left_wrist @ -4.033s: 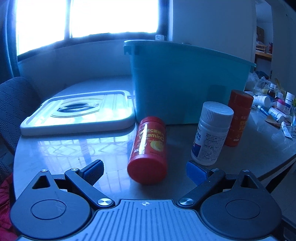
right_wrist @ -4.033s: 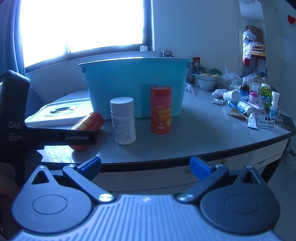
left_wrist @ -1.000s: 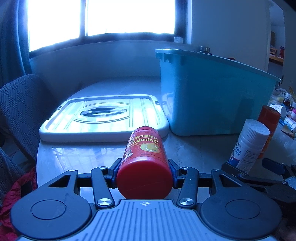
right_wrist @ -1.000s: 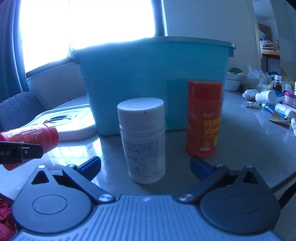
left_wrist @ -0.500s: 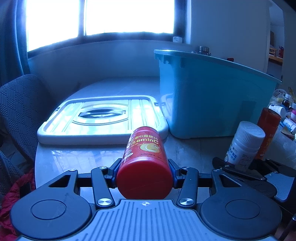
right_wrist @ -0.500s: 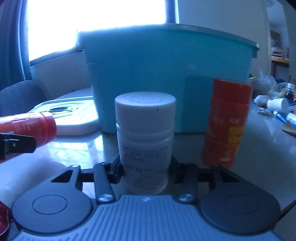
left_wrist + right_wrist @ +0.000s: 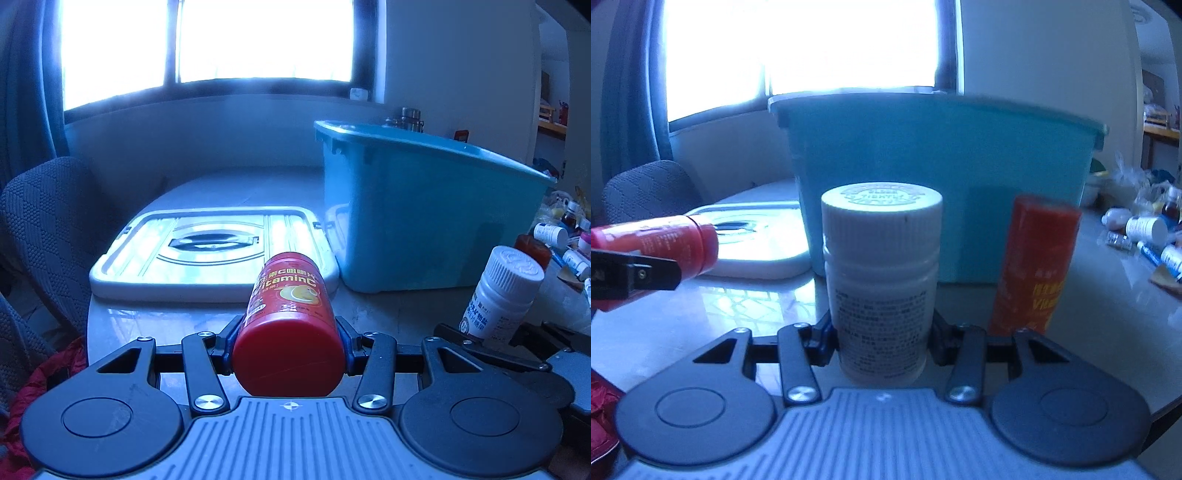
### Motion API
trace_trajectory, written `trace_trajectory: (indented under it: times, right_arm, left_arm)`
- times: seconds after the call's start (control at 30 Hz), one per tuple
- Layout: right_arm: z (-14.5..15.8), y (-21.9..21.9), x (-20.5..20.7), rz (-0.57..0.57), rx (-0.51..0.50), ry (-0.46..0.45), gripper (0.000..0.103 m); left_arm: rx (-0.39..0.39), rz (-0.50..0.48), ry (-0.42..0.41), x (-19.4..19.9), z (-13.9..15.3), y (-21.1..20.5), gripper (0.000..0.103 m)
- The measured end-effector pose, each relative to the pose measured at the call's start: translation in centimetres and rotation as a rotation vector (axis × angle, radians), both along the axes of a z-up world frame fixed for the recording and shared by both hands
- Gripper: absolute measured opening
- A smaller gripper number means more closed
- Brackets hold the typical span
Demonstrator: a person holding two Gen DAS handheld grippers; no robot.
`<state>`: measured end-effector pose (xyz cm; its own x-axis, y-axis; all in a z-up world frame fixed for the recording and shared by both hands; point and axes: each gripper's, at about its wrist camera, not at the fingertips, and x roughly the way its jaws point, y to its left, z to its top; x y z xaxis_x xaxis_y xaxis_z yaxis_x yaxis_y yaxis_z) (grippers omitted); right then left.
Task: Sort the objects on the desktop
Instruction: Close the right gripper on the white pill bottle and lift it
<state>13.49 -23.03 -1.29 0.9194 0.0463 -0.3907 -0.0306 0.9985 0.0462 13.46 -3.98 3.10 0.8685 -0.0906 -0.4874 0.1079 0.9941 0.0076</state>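
My left gripper (image 7: 289,345) is shut on a red Vitamin C bottle (image 7: 290,325), held lying along the fingers with its cap toward the camera, above the table. My right gripper (image 7: 882,338) is shut on an upright white pill bottle (image 7: 881,280), lifted a little off the table. That white bottle (image 7: 502,291) and the right gripper show at the right of the left wrist view. The red bottle (image 7: 661,240) shows at the left of the right wrist view. A second orange-red bottle (image 7: 1036,266) stands upright to the right.
A teal plastic bin (image 7: 424,206) stands behind the bottles, also in the right wrist view (image 7: 938,173). Its white lid (image 7: 210,251) lies flat to the left. Small bottles and tubes (image 7: 1145,236) clutter the far right. A grey chair (image 7: 37,229) is at the left.
The right gripper closed on the white bottle and has lifted it slightly. The left gripper, holding the red bottle throughout, has risen a little, so the bin looks lower.
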Motion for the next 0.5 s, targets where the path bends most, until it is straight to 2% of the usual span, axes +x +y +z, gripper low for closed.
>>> trace_trajectory:
  times: [0.5]
  right_arm:
    - [3.1,-1.4,-5.9,0.033,-0.055,-0.064,0.048]
  left_arm:
    - [-0.034,0.018,-0.077,-7.0,2.7,-0.8,0.05]
